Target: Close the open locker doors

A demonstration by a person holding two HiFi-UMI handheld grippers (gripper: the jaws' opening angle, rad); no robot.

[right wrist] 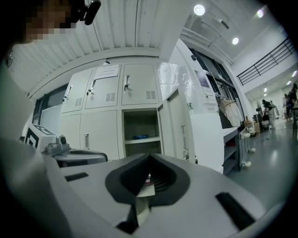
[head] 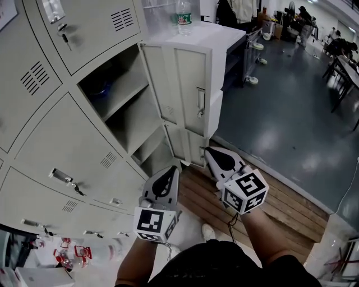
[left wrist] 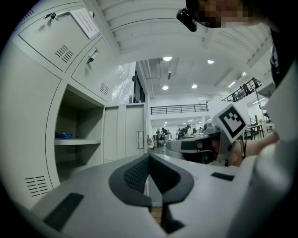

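Observation:
The grey locker bank (head: pixel 50 140) fills the left of the head view. One column stands open: an upper compartment (head: pixel 120 92) with a shelf, and a lower one (head: pixel 154 154). Their doors, upper (head: pixel 188 84) and lower (head: pixel 188 147), swing out to the right. My left gripper (head: pixel 171 171) is shut and empty, just below the lower compartment. My right gripper (head: pixel 210 151) is shut too, its tips close to the lower door's bottom edge. The left gripper view shows the open compartment (left wrist: pixel 77 135) and door (left wrist: pixel 123 132). The right gripper view shows the same compartment (right wrist: pixel 142 135).
A water bottle (head: pixel 183 17) stands on a white cabinet (head: pixel 219 33) right behind the open doors. A blue thing (head: pixel 101 89) lies in the upper compartment. Wooden planks (head: pixel 280 207) lie underfoot. Bottles (head: pixel 67 255) sit at the lower left. Desks and people are far right.

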